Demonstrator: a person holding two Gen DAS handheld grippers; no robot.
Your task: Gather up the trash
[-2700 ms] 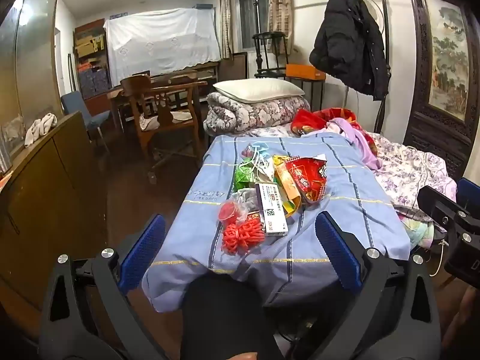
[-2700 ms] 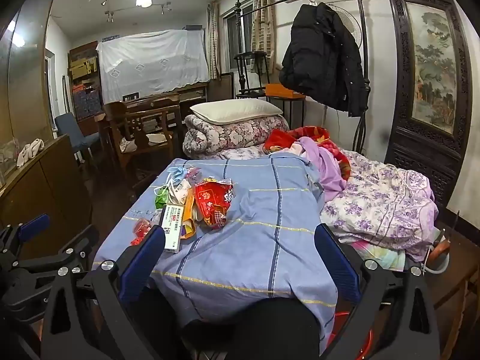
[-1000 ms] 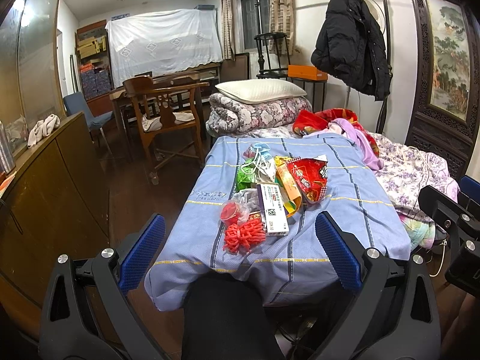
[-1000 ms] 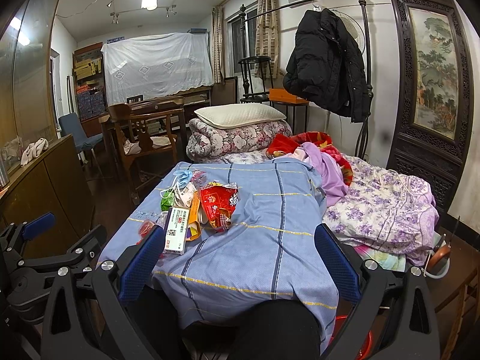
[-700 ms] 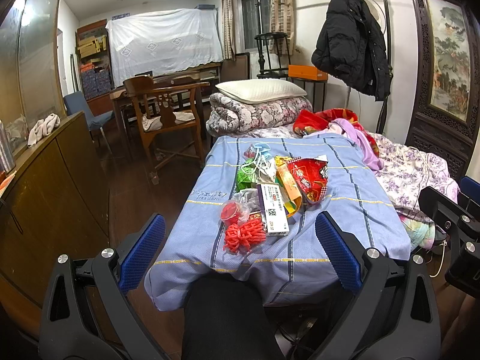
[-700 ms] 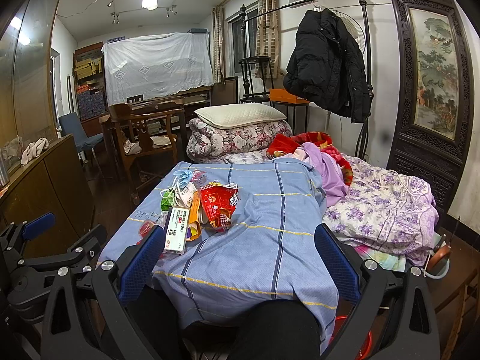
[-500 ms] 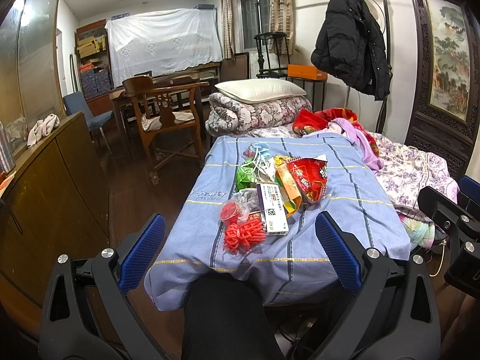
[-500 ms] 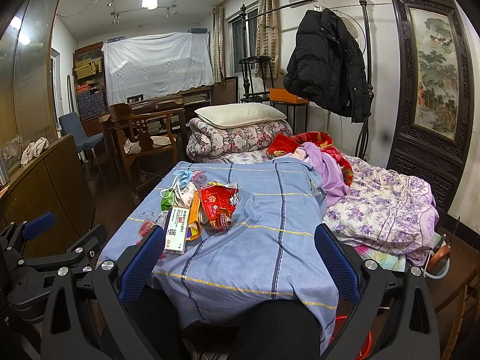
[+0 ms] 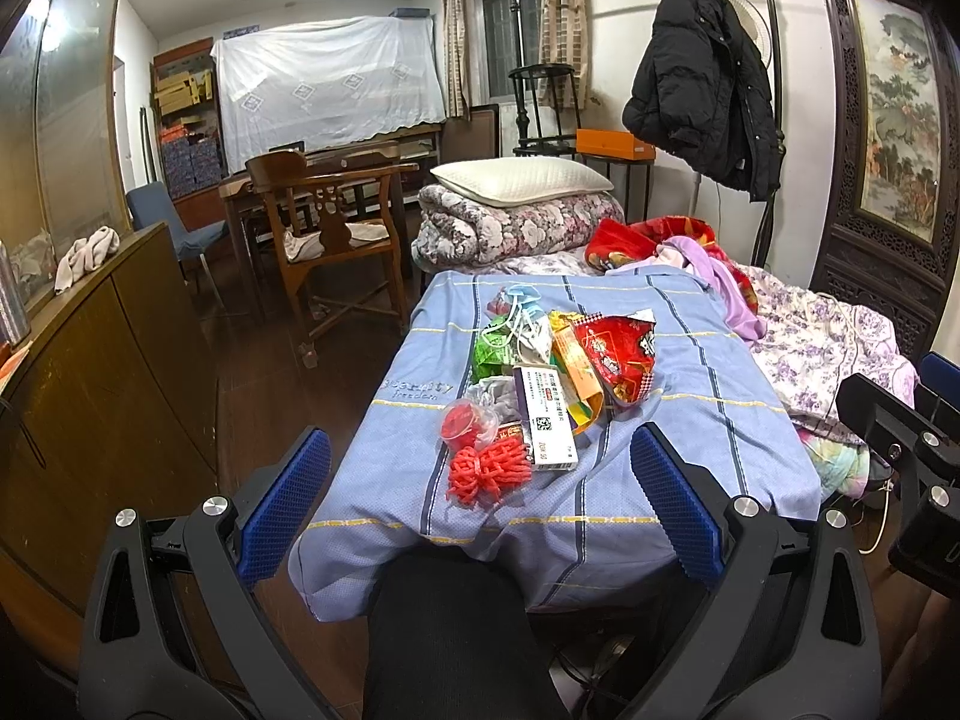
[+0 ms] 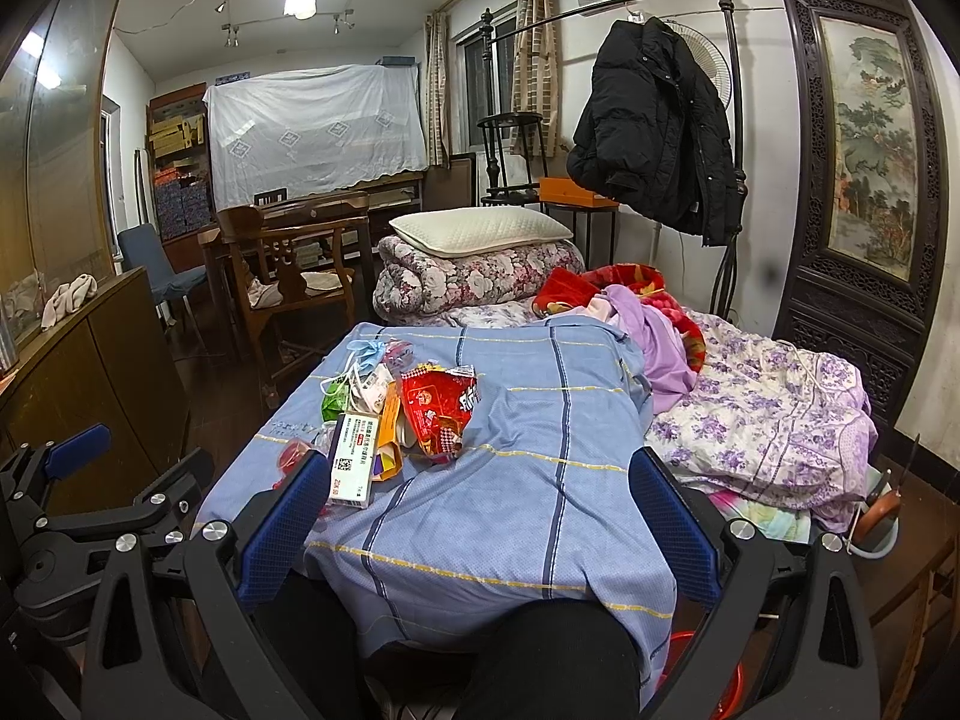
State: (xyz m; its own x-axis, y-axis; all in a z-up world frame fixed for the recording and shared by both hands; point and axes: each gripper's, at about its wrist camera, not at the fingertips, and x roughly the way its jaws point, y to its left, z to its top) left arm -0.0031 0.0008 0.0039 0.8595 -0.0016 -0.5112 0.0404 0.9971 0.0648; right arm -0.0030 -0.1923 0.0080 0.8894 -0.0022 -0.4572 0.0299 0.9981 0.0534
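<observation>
red snack bag [image 9: 618,357], blue striped sheet [image 9: 690,396]

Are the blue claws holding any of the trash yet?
No, nothing is held. The left gripper and right gripper both have open, empty jaws, and the red crinkly snack bag lies untouched on the blue striped sheet.

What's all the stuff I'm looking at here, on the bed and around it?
Blue striped sheet: one, spread over the bed.
Red snack bag: one, mid-sheet.
White medicine box: one, beside the bag.
Red net bundle: one, nearest edge of the pile.
Red plastic cup: one, just behind the bundle.
Green wrapper: one, behind the box.
Face mask: one, pale blue, far end of the pile.
White pillow: one, atop a floral quilt.
Black coat: one, hanging on the frame.
Wooden chair: one, left of the bed.
Left tool: blue pads, open.
Right tool: blue pads, open.
</observation>
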